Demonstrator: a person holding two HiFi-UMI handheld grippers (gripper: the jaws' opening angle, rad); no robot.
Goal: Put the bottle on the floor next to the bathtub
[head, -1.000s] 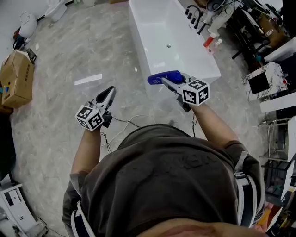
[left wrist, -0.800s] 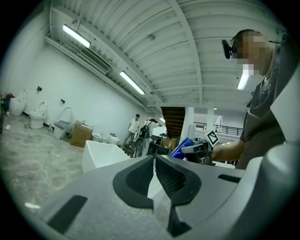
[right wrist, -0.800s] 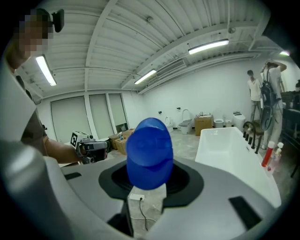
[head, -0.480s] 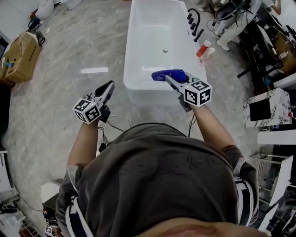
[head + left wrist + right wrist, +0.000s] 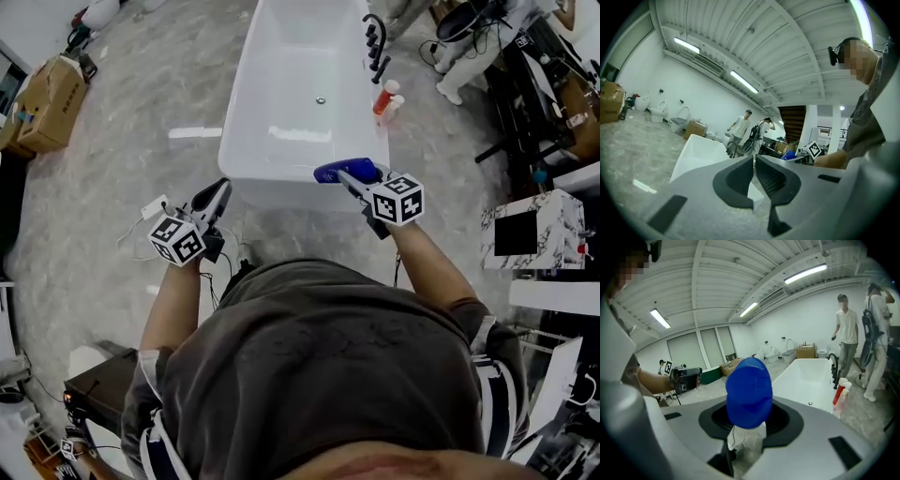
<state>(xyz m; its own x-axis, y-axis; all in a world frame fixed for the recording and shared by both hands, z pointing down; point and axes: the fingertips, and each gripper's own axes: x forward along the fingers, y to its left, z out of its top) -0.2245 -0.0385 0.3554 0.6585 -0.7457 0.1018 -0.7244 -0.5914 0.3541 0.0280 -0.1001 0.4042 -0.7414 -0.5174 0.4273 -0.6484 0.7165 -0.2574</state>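
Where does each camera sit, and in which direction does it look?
Head view: on the person's head, looking steeply down at the bathtub; torso, left gripper and right gripper show.
Left gripper view: along its shut, empty jaws toward the bathtub; right forearm shows.
Right gripper view: along jaws shut on the blue bottle; left forearm shows.
Shared: all three show the bathtub.

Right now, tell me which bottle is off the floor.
The blue bottle, held in the right gripper; the red bottle and pale bottle stand on the floor.
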